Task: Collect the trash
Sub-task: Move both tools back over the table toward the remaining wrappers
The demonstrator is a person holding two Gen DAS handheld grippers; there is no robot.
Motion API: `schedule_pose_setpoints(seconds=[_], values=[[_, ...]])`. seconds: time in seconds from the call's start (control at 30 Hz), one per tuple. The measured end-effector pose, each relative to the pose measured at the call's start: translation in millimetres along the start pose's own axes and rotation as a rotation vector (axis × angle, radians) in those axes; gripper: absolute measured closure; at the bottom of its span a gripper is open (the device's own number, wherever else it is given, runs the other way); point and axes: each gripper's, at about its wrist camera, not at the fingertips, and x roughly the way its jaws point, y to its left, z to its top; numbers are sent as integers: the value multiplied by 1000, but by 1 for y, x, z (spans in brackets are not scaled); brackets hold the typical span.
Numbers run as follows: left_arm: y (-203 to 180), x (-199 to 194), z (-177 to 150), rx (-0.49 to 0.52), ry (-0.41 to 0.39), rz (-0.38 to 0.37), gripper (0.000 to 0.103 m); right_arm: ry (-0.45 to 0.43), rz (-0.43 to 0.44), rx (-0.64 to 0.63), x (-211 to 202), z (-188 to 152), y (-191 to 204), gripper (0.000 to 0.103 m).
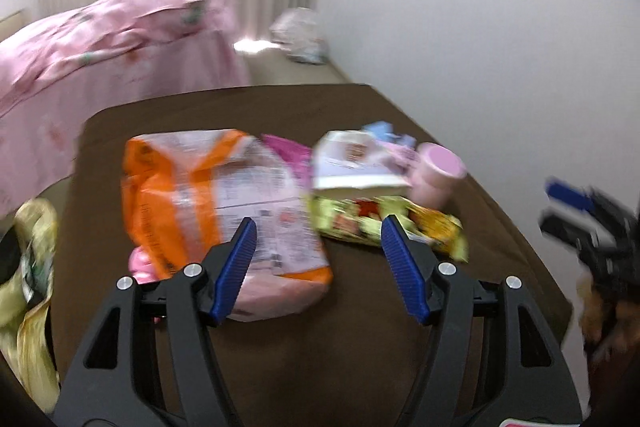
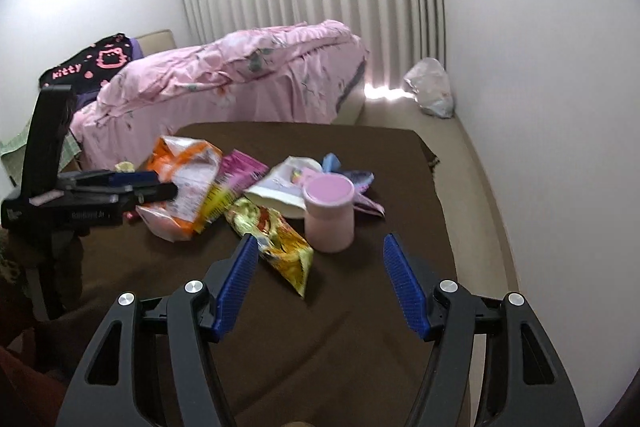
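Left gripper point(image 1: 318, 227): nearest the left wrist camera; blue-padded fingers point(image 1: 240, 251) spread wide, nothing between them, hovering over the near edge of the litter.
Right gripper point(image 2: 316, 245): fingers wide apart, holding nothing, aimed at the near end of the pile.
Worktop point(image 2: 400, 163): brown cloth-covered surface carrying all the trash in 1 loose cluster near its middle.
Orange and white plastic snack bag point(image 1: 208, 203): largest piece, left side of the cluster; crinkly, light, probably slippery; pinch a crumpled edge or corner.
Yellow-green printed foil wrapper point(image 2: 280, 243): flat, limp, nearest the right gripper; take it by its free near end.
Pink round lidded plastic tub point(image 2: 330, 215): upright, rigid, smooth; likely rolls if tipped; grip across the body.
White paper pouch point(image 2: 280, 191): behind the wrapper, soft, partly covered.
Hidden or unclear: left view is motion-blurred; small pink and blue scraps behind the tub cannot be identified; no bin visible.
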Motion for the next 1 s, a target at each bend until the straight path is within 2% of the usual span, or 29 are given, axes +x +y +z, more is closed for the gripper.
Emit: schedule_pose_setpoints(seconds=[0.07,0.2,0.3,0.37,0.47,0.63,0.73,0.87,1.0], values=[[14,1,-3,-71,-1,38,42,36,25,-17,13,-5,4,41],[37,-7,-18,-131,12,85,42,65,90,-107,45,-10,23,41],[54,-14,-27,-179,27,106,42,81,74,-162,72,-5,33,41],[65,-21,-31,-204,18,127,42,109,79,-164,88,-3,34,41],[81,-28,-34,-253,2,151,42,174,137,-123,101,-3,37,42],[87,-28,-38,-277,10,126,42,222,287,-116,87,-18,58,42],[82,-26,-41,-269,13,101,42,240,340,-148,74,-24,72,42],[76,-27,-38,-257,6,74,41,187,291,-161,57,-18,75,42],[61,-26,-12,-180,-30,-14,41,140,227,-147,62,-2,71,42]])
